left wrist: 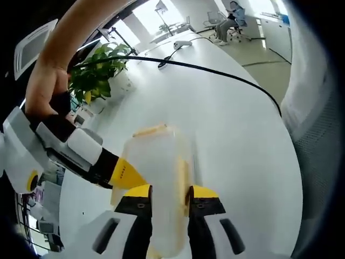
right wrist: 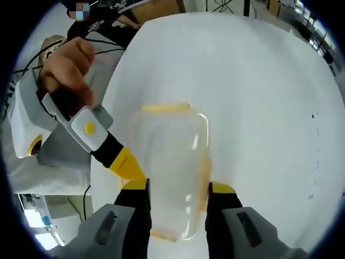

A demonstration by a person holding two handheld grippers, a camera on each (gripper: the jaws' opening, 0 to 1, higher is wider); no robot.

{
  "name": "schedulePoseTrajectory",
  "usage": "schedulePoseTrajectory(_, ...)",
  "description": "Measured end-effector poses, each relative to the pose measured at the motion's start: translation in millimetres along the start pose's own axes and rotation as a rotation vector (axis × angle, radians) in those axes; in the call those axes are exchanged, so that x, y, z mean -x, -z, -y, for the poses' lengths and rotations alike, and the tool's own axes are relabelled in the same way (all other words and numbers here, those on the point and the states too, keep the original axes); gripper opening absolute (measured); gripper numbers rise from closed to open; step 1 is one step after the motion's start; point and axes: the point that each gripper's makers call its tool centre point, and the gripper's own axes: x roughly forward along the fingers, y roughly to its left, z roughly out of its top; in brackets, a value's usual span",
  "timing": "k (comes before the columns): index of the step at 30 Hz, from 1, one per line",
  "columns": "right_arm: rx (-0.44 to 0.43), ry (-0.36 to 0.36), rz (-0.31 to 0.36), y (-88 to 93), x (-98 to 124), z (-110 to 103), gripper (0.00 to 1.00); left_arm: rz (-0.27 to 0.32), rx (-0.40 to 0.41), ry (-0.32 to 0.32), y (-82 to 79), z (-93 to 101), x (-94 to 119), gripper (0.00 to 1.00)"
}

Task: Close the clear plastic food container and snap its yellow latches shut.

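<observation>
The clear plastic container (left wrist: 159,178) with pale yellow latches rests on the white table, lid on. In the left gripper view my left gripper (left wrist: 170,194) has its yellow-tipped jaws pressed against the container's near end. The right gripper (left wrist: 125,174), held by a hand, touches the container's left side. In the right gripper view the container (right wrist: 170,162) lies between the jaws of my right gripper (right wrist: 179,189), which clamp its two long sides beside a yellow side latch (right wrist: 203,170). The left gripper (right wrist: 125,162) comes in from the left against the container's edge.
The round white table (left wrist: 232,124) has a black cable (left wrist: 215,73) running across it. A potted green plant (left wrist: 94,75) stands at its far left edge. A seated person (left wrist: 229,21) is far off in the room. A person's hand (right wrist: 70,65) holds the other gripper.
</observation>
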Motion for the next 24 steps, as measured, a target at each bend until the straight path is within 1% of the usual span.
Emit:
schedulePoseTrajectory(1,-0.002,0.014,-0.001,-0.4,0.8,1.0,0.35,-0.003,-0.001,-0.003,-0.2,-0.1,0.1,0.18)
schedulePoseTrajectory(3,0.027,0.065,-0.008,-1.9,1.9,1.9,0.36,-0.01,-0.01,-0.008,-0.4,0.2,-0.3,0.18)
schedulePoseTrajectory(5,0.023,0.084,-0.012,-2.6,2.3,1.4,0.36,-0.006,-0.003,-0.014,-0.1,-0.9,-0.2,0.18)
schedulePoseTrajectory(8,0.039,0.11,-0.012,-3.3,3.5,1.5,0.36,-0.009,-0.004,-0.017,-0.1,-1.8,-0.7,0.18)
schedulePoseTrajectory(12,0.006,0.091,-0.016,-3.7,2.1,4.3,0.35,-0.015,-0.015,-0.02,0.1,-1.7,-1.4,0.18)
schedulePoseTrajectory(15,-0.011,0.048,-0.042,-3.2,-0.7,4.3,0.35,-0.017,-0.023,-0.02,-0.3,-1.6,-1.0,0.18)
schedulePoseTrajectory(18,0.01,0.061,-0.069,-3.9,-1.6,1.3,0.34,-0.022,-0.028,-0.022,-0.4,-1.2,-1.2,0.18)
schedulePoseTrajectory(22,0.018,0.053,-0.047,-2.0,0.5,1.4,0.32,-0.022,-0.036,-0.019,-0.5,-0.9,-0.9,0.18)
schedulePoseTrajectory(23,0.023,0.015,-0.019,-5.2,-3.3,-2.7,0.31,-0.024,-0.043,-0.019,-0.4,-0.5,-0.6,0.18)
schedulePoseTrajectory(24,0.012,0.032,-0.015,-2.1,1.6,0.1,0.3,-0.025,-0.047,-0.024,-0.7,-0.2,-1.1,0.18)
